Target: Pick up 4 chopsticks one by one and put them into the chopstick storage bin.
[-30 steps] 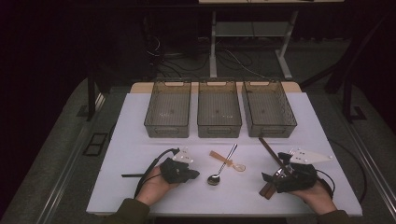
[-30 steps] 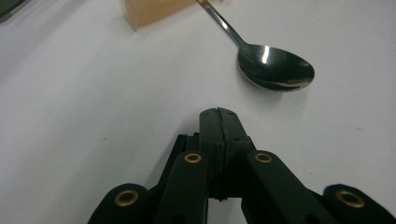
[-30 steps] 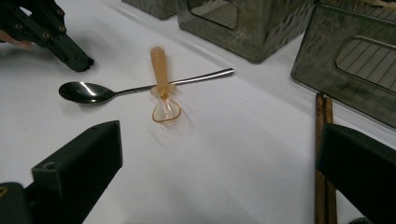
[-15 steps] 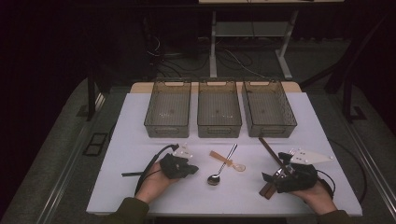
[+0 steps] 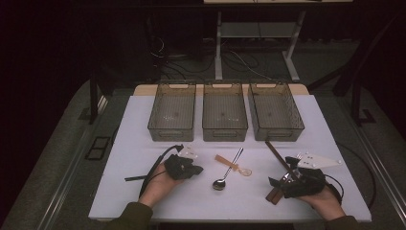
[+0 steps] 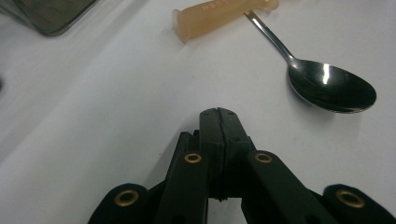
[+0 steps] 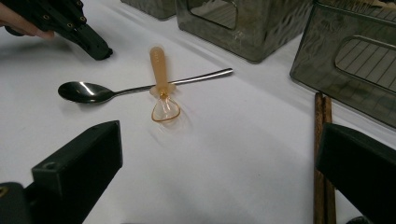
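A metal spoon (image 5: 220,183) lies mid-table with its handle running up to the right. An orange plastic spoon (image 5: 233,165) lies across that handle. My left gripper (image 5: 197,169) rests just left of the metal spoon's bowl (image 6: 332,88), jaws shut together with nothing between them (image 6: 218,113). The plastic spoon's handle (image 6: 219,17) lies beyond it. My right gripper (image 5: 281,176) sits at the front right with its jaws wide open (image 7: 222,140). Brown chopsticks (image 7: 321,154) lie along the inner edge of its right jaw, not pinched. The right gripper view also takes in both spoons (image 7: 161,77) and the left gripper (image 7: 88,39).
Three see-through grey bins (image 5: 172,113) (image 5: 224,113) (image 5: 276,113) stand side by side along the far half of the white table (image 5: 143,143). A black cable (image 5: 153,170) trails from the left gripper. Dark floor, table legs and cables lie beyond.
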### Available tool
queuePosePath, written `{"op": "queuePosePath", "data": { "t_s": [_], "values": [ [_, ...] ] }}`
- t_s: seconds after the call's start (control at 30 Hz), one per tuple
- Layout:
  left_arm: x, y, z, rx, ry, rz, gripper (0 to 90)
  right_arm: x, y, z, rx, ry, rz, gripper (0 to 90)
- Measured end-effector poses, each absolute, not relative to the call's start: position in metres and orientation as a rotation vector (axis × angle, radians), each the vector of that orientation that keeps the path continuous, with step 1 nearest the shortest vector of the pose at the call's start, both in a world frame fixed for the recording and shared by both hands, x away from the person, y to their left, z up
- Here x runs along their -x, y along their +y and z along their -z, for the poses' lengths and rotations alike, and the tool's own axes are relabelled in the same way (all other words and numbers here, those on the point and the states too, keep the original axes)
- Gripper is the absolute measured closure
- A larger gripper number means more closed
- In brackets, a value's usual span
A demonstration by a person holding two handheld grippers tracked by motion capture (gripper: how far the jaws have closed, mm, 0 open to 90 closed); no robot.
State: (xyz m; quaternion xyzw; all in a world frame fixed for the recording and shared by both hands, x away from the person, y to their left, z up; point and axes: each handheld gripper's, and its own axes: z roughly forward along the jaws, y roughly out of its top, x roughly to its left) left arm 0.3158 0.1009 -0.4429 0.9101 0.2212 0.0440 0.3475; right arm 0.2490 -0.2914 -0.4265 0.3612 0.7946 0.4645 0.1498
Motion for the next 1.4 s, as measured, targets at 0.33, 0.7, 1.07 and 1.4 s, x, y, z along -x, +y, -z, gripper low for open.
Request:
{"op": "queuePosePath", "data": {
  "t_s": [0.33, 0.7, 1.07, 1.4],
  "values": [
    [-0.324, 0.101, 0.443, -2.358, 0.598, -0.139, 89.8, -0.249, -0.291, 0.427, -1.040, 2.283, -1.334, 0.3],
    [-0.336, 0.100, 0.444, -2.335, 0.646, -0.165, 89.9, -0.249, -0.292, 0.427, -1.045, 2.283, -1.328, 0.3],
    [-0.348, 0.103, 0.444, -2.319, 0.699, -0.193, 89.9, -0.249, -0.292, 0.427, -1.045, 2.283, -1.330, 0.3],
    [-0.360, 0.107, 0.445, -2.300, 0.737, -0.226, 89.9, -0.249, -0.292, 0.427, -1.048, 2.282, -1.332, 0.3]
  ]
}}
